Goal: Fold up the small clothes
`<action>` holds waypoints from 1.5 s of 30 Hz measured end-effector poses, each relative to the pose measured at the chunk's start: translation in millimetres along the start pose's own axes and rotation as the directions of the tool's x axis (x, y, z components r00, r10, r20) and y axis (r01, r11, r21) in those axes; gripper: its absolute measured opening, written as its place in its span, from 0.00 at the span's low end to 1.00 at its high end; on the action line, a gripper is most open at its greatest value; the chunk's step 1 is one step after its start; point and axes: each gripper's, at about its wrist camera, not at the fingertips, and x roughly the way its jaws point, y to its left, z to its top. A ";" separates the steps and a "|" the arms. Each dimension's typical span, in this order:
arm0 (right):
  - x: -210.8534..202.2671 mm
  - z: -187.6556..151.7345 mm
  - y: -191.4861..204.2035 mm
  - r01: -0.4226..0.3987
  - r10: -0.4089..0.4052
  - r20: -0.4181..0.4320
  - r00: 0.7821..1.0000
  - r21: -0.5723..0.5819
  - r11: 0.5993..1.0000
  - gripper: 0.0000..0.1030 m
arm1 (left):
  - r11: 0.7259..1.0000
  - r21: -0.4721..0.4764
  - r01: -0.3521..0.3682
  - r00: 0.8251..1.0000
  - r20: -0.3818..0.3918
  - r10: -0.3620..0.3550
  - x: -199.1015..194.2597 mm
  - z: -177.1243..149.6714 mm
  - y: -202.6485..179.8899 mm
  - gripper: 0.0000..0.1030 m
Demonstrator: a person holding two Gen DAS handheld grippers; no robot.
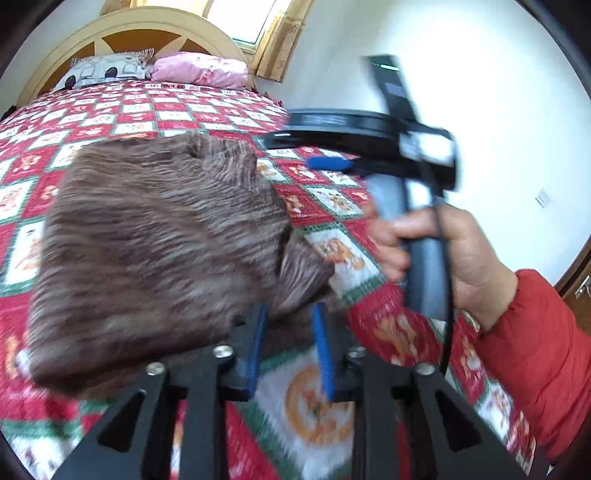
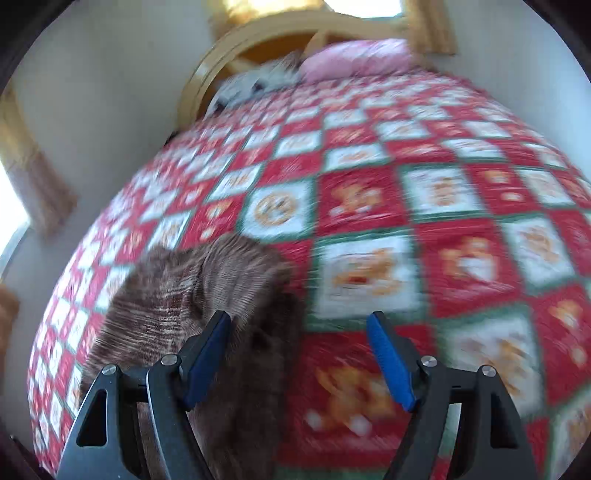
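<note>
**A:** Start at the tongs. What were they doing?

**B:** The left gripper (image 1: 291, 332) had its blue pads (image 1: 258, 343) drawn in fairly close, with a corner of the brown knitted garment (image 1: 155, 236) lying between them. The view was blurred, so I couldn't tell whether they actually pinched the cloth or only flanked it. The right gripper (image 2: 301, 354) stood spread wide with nothing between its fingers; its left pad (image 2: 207, 354) sat just over the garment's edge.

**A:** And the garment itself?

**B:** It lay bunched on the red, white and green patchwork quilt (image 2: 424, 192), near the bed's foot, with a flap turned over on top. It looked partly folded, not squared off.

**A:** What worried you?

**B:** Mostly the left hold. If only a thin corner sat in those pads, a pull could have slipped the knit free and let the flap fall open. The knit looked soft and stretchy, so dragging it might also have skewed the fold rather than moved it.

**A:** Anything from the right side?

**B:** Seen from the left wrist, the person's right hand (image 1: 454, 254), in a red sleeve (image 1: 535, 350), held its tool up off the bed and close by. Closing low, it could have caught the quilt along with the garment and rucked both. The two tools could also have knocked together.

**A:** Beyond that?

**B:** The pink pillow (image 1: 201, 70) and patterned pillow (image 1: 103, 70) at the headboard (image 1: 122, 29) were well apart.
</note>
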 end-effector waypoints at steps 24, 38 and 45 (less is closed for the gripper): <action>-64.5 -137.5 78.1 -0.015 -0.008 -0.192 0.981 -0.117 0.993 0.03 | 0.926 -0.128 -0.355 0.935 -0.034 0.354 -24.3 -10.4 85.6 0.63; -92.4 -63.6 60.4 -0.083 0.083 -0.044 0.996 -0.004 0.997 0.87 | 0.923 -0.115 -0.368 0.921 0.094 0.379 -48.5 76.6 98.6 0.85; -9.2 -31.6 69.6 0.027 -0.028 -0.040 0.999 -0.027 0.999 0.87 | 0.901 -0.170 -0.399 0.917 -0.055 0.396 20.9 94.8 130.2 0.85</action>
